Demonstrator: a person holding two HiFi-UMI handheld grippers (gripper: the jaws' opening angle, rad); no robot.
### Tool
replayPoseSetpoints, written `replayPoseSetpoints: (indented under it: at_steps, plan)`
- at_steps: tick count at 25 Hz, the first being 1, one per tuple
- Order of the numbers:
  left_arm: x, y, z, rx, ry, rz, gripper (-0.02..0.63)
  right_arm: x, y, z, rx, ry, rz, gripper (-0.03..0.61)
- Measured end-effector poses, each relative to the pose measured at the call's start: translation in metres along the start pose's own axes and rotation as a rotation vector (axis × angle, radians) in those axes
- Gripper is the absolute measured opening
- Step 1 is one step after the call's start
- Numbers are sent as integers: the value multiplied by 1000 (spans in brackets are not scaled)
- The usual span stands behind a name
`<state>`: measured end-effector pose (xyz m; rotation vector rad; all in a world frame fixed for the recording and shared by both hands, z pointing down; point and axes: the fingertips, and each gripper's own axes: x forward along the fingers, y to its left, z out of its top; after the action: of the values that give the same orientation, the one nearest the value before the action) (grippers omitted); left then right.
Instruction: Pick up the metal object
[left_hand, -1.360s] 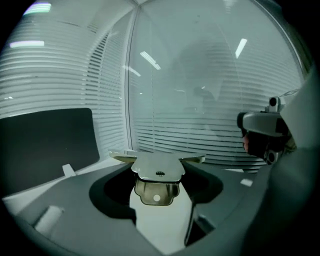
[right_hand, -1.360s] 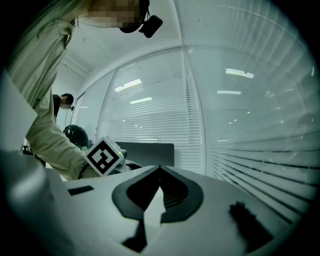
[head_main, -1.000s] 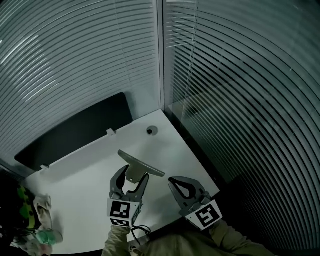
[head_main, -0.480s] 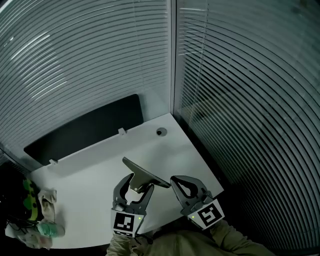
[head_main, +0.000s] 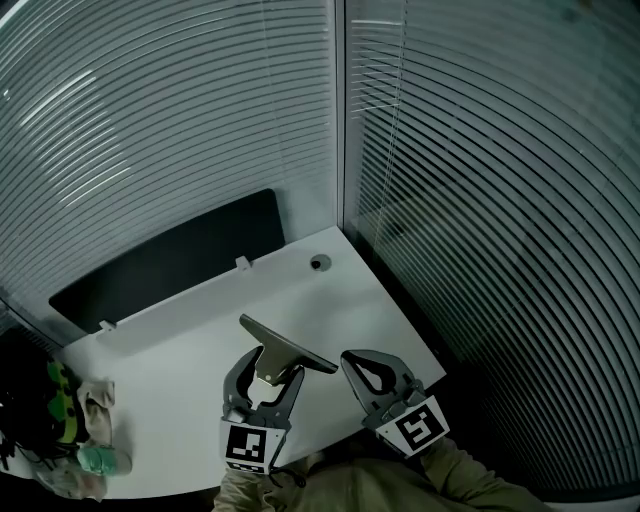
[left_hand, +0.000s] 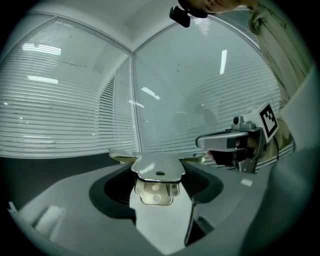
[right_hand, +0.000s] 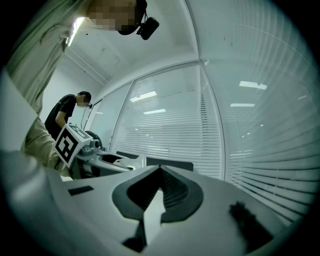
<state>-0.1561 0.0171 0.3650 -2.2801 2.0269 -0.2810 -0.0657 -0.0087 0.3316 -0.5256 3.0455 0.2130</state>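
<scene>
The metal object (head_main: 286, 347) is a flat grey bar with a pale mounting plate under it. My left gripper (head_main: 264, 368) is shut on the plate and holds it in the air above the near edge of the white table (head_main: 170, 355). In the left gripper view the plate (left_hand: 157, 175) sits between the two dark jaws, with the bar lying crosswise at their tips. Just to the right is my right gripper (head_main: 352, 363), shut with nothing in it. In the right gripper view its jaws meet at the tip (right_hand: 160, 169).
Slatted blinds and glass walls close in the table's far corner. A black panel (head_main: 170, 258) stands along the back edge, with a small round grommet (head_main: 320, 262) near the corner. A cloth and green items (head_main: 85, 425) lie at the left end. A person (right_hand: 65, 114) stands far off.
The head view has shifted slightly. My left gripper keeps its hold on the metal object and has drawn a little nearer to me. The right gripper stays shut beside it.
</scene>
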Motion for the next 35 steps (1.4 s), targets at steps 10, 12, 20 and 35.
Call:
replayPoseSetpoints:
  at_steps: [10,12,20,35]
  plan:
    - [-5,2,1,9,-10,6,295,-3,6,4,-14,-3,-8,3]
    - [-5,3,2,-5,-3,11,295,-3,6,4,-17,-2,-6,3]
    - [-7,5,0,-10,1,24,295,-3,7,3,-17,3,-5,3]
    - [-3,7,-4,2,-7,24,295,-1,5,-2,-13,11,-4,3]
